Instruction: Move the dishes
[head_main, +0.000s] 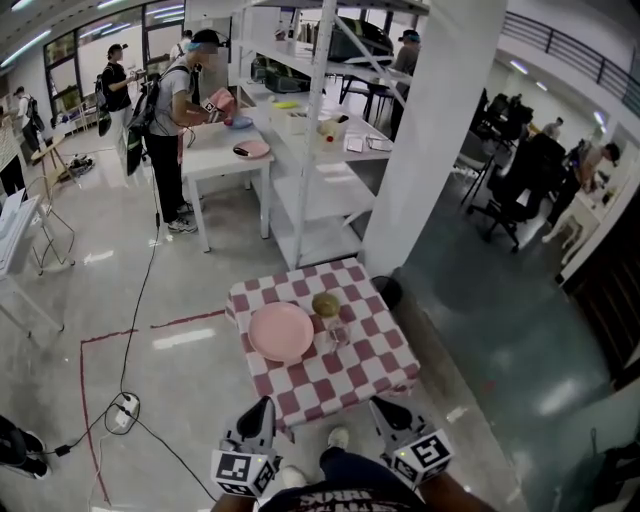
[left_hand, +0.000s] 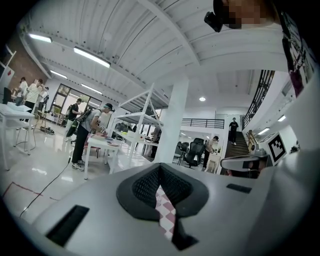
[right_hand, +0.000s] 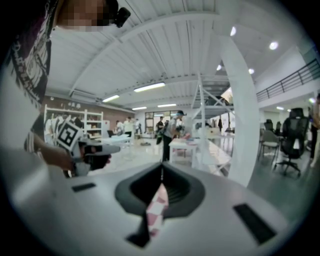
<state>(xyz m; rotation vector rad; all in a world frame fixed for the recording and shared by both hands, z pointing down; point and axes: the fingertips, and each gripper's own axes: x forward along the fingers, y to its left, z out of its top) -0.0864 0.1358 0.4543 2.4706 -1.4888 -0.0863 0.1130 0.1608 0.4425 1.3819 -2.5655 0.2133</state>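
Note:
A small table with a red-and-white checked cloth (head_main: 352, 372) stands just ahead of me. On it lie a pink plate (head_main: 281, 331), a green bowl (head_main: 325, 304) behind it and a clear glass (head_main: 338, 333) to the plate's right. My left gripper (head_main: 265, 405) and right gripper (head_main: 383, 407) hover at the table's near edge, short of the dishes, both shut and empty. In the left gripper view the left gripper (left_hand: 160, 169) shows only a sliver of checked cloth between its closed jaws. The right gripper (right_hand: 161, 171) shows the same in the right gripper view.
A thick white pillar (head_main: 430, 130) and a white shelving rack (head_main: 312, 120) stand behind the table. A person works at a white table (head_main: 225, 150) at the back left. A power strip with cables (head_main: 123, 411) lies on the floor at left. Office chairs (head_main: 510, 190) stand at right.

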